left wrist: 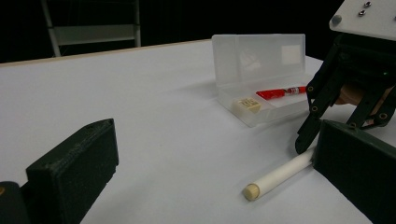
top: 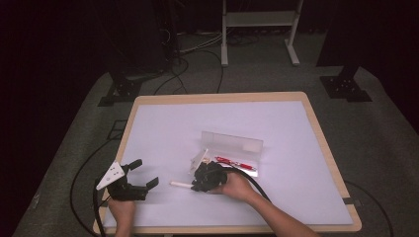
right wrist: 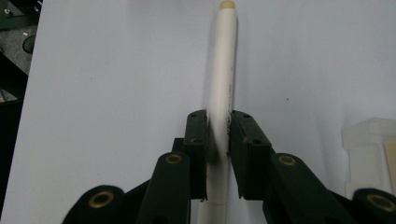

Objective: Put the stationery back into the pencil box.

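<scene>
- In the right gripper view the white pen (right wrist: 223, 88) runs off the bottom edge at 6 o'clock, its rear end hidden between the jaws of the right gripper (right wrist: 219, 140).
- In the left gripper view its far end is hidden at 3 o'clock.
- The clear case (right wrist: 371, 154) is cut off at 3 o'clock.
- Print on the red pen (left wrist: 281, 92) is too small to read.

The right gripper (top: 197, 183) rested over one end of a slim white pen (top: 181, 184) on the white surface (top: 163, 128). An open clear plastic case (top: 232, 148) stood just behind; the left gripper (top: 143, 174) lay well apart.
</scene>
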